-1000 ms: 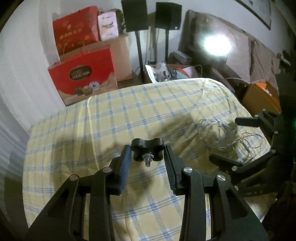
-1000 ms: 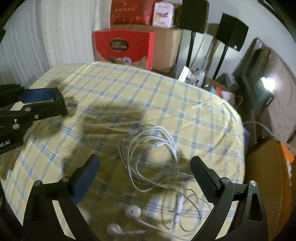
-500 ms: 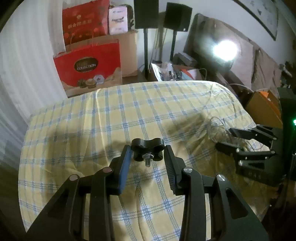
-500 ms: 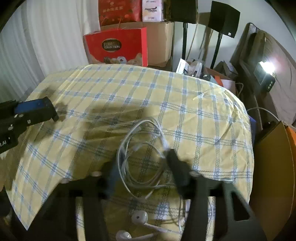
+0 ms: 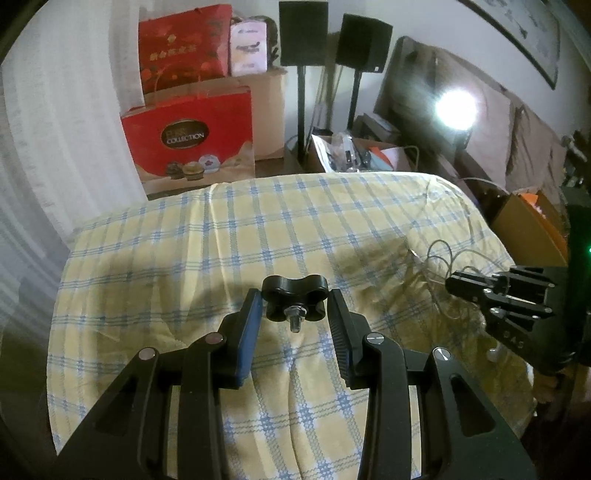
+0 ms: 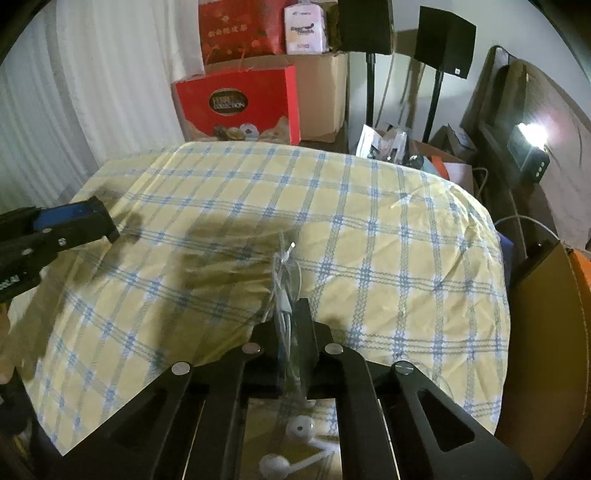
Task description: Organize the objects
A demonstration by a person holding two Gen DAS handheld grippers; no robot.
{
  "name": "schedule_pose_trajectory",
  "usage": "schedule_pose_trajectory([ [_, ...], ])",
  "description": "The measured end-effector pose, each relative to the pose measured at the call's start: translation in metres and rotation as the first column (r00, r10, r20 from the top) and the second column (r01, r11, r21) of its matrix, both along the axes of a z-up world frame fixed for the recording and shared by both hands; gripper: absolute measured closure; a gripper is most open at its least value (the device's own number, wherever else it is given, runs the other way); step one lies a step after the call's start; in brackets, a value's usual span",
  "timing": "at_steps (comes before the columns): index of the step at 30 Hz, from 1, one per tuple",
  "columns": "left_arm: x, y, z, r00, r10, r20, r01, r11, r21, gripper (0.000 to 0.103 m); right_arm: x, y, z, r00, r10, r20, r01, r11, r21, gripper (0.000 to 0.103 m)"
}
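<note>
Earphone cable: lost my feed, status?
Right hand-held gripper shut on earphone cable, earbuds dangling. Left hand-held gripper shut on black knob. Nothing blocking.

Matte black left gripper (image 5: pixel 293 306): blue pad inside one finger, ribbed black pad opposite, silver screws behind on the linkage arms. Same black frame and screws on right gripper (image 6: pixel 293 325).

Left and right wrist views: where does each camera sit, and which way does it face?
Left wrist: sits behind the left gripper, which holds a black knob, and looks across the checked cloth; the right gripper enters at right.
Right wrist: sits behind the right gripper, shut on the earphone cable; the left gripper shows at left.
Shared: cloth, red box, speakers.
</note>
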State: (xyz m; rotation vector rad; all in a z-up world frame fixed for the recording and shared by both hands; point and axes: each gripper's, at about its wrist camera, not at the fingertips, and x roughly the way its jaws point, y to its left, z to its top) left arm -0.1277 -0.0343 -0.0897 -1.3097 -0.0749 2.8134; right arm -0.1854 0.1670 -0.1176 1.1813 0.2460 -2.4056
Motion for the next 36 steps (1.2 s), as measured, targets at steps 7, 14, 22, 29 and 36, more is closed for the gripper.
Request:
schedule_pose_trajectory([
  [7, 0.006, 0.000, 0.008, 1.000, 0.006, -0.014, -0.006, 1.000, 0.002, 0.069, 0.010, 0.004, 0.030, 0.999, 0.007, -0.039, -0.008, 0.999, -0.032, 0.100],
  [14, 0.013, 0.001, 0.022, 0.999, 0.011, -0.039, -0.010, 1.000, 0.005, 0.069, 0.020, 0.012, 0.061, 0.996, 0.000, -0.084, -0.006, 0.997, -0.071, 0.100],
  [22, 0.019, 0.000, 0.031, 0.998, 0.027, -0.053, -0.027, 1.000, -0.007, 0.069, 0.031, 0.013, 0.092, 0.990, 0.011, -0.139, -0.023, 0.996, -0.087, 0.100],
  [29, 0.026, -0.004, 0.042, 0.997, 0.037, -0.074, -0.038, 0.999, -0.005, 0.069, 0.038, 0.012, 0.113, 0.986, 0.012, -0.168, -0.031, 0.993, -0.111, 0.100],
  [36, 0.035, -0.009, 0.055, 0.994, 0.046, -0.095, -0.046, 0.999, 0.000, 0.069, 0.048, 0.011, 0.134, 0.980, 0.002, -0.201, -0.031, 0.990, -0.139, 0.100],
])
